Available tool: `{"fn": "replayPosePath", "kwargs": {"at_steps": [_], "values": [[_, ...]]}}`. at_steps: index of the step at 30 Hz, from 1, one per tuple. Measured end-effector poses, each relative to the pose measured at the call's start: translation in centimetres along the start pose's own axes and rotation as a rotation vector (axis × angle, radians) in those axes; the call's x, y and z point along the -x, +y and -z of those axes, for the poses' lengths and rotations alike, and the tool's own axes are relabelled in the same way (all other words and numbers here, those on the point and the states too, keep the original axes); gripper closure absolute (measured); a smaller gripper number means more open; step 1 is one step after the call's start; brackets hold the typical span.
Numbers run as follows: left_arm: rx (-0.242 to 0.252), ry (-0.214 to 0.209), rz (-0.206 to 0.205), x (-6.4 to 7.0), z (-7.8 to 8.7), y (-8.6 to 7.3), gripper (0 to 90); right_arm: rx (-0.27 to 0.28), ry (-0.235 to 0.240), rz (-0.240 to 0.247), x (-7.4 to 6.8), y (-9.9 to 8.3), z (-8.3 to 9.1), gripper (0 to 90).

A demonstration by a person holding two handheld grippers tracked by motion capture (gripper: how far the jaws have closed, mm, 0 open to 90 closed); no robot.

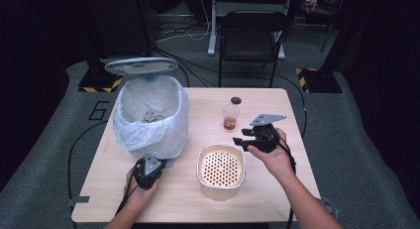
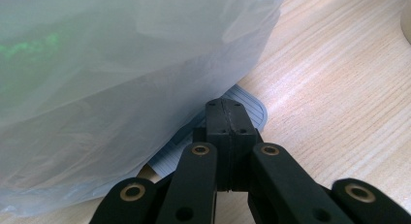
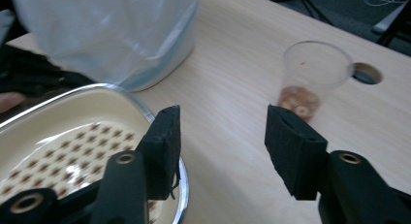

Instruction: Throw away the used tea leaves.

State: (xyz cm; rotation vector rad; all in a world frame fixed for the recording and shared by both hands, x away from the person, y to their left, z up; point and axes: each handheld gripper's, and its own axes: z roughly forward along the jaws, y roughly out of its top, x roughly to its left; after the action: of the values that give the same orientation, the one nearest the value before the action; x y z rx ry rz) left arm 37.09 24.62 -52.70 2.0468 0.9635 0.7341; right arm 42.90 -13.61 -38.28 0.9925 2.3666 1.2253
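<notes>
A pedal bin (image 1: 163, 132) lined with a white bag stands at the table's left, its lid (image 1: 141, 65) raised. My left gripper (image 1: 159, 162) is shut, its tips (image 2: 224, 107) resting on the bin's grey ribbed pedal (image 2: 254, 112), under the bag (image 2: 121, 78). A clear plastic cup (image 1: 230, 117) with brownish scraps at its bottom stands mid-table. My right gripper (image 1: 238, 136) is open just right of and nearer than the cup (image 3: 312, 81), with nothing between its jaws (image 3: 220, 122).
A cream pot (image 1: 220, 192) with a perforated insert sits at the front centre, its rim (image 3: 121, 95) by my right gripper's left jaw. A dark cable hole (image 1: 236, 100) lies behind the cup. A folding chair (image 1: 252, 35) stands beyond the table.
</notes>
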Motion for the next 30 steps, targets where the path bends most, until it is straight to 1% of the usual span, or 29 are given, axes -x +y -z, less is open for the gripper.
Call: {"fn": "replayPosePath", "kwargs": {"at_steps": [1,2,3,4,6,8,10,11,12,16,17,18,19,22,23,24,25,27,29,30], "values": [[0.000,0.000,0.000,0.0,0.0,0.0,90.0,0.005,-0.018,0.000,0.6,0.3,-0.4,45.4],[0.000,0.000,0.000,0.0,0.0,0.0,90.0,0.005,-0.018,0.000,0.6,0.3,-0.4,45.4],[0.000,0.000,-0.001,0.0,0.0,0.0,90.0,0.008,-0.026,-0.008,1.4,0.7,-1.0,44.0],[0.000,-0.001,0.001,0.0,0.0,0.0,90.0,0.002,-0.041,-0.011,1.8,0.9,-1.4,42.7],[0.005,0.004,0.003,0.0,0.0,0.0,90.0,-0.003,-0.057,-0.008,2.3,1.1,-2.0,40.6],[-0.001,-0.004,0.004,0.0,0.0,0.0,90.0,-0.007,-0.064,-0.015,2.8,1.3,-2.7,38.5],[0.000,-0.003,0.004,0.0,0.0,0.0,90.0,-0.009,-0.069,-0.010,3.2,1.5,-3.3,37.2],[-0.001,-0.003,0.002,0.0,0.0,0.0,90.0,-0.005,-0.067,-0.016,3.4,1.6,-3.6,36.7],[-0.001,-0.003,0.002,0.0,0.0,0.0,90.0,-0.005,-0.067,-0.016,3.4,1.6,-3.6,36.7],[0.006,0.004,0.004,0.0,0.0,0.0,90.0,-0.002,-0.067,-0.038,4.5,2.2,-4.9,29.5],[0.006,0.004,0.004,0.0,0.0,0.0,90.0,0.000,-0.069,-0.029,4.7,2.3,-5.1,28.3],[-0.001,-0.004,0.004,0.0,0.0,0.0,90.0,0.006,-0.074,-0.029,4.8,2.4,-5.3,26.6],[0.001,-0.003,0.005,0.0,0.0,0.0,90.0,0.021,-0.083,-0.027,5.0,2.4,-5.6,24.8],[0.002,-0.003,0.009,0.0,0.0,0.0,90.0,0.005,-0.091,-0.028,5.5,2.5,-6.1,23.7],[0.003,-0.003,0.010,0.0,0.0,0.0,90.0,-0.005,-0.105,-0.027,5.8,2.6,-6.5,23.5],[0.003,-0.003,0.010,0.0,0.0,0.0,90.0,-0.007,-0.108,-0.031,6.0,2.7,-6.8,22.9],[0.004,-0.004,0.013,0.0,0.0,0.0,90.0,-0.007,-0.109,-0.030,6.2,2.8,-6.9,21.6],[0.004,-0.005,0.016,-0.1,0.0,0.0,90.0,-0.003,-0.128,-0.027,6.5,3.0,-7.3,20.6],[0.004,-0.005,0.017,-0.1,0.0,0.0,90.0,0.010,-0.132,-0.037,6.7,3.1,-7.6,19.6],[0.003,-0.007,0.019,-0.1,0.0,0.0,90.0,0.001,-0.136,-0.030,6.8,3.3,-7.8,17.3]]}}
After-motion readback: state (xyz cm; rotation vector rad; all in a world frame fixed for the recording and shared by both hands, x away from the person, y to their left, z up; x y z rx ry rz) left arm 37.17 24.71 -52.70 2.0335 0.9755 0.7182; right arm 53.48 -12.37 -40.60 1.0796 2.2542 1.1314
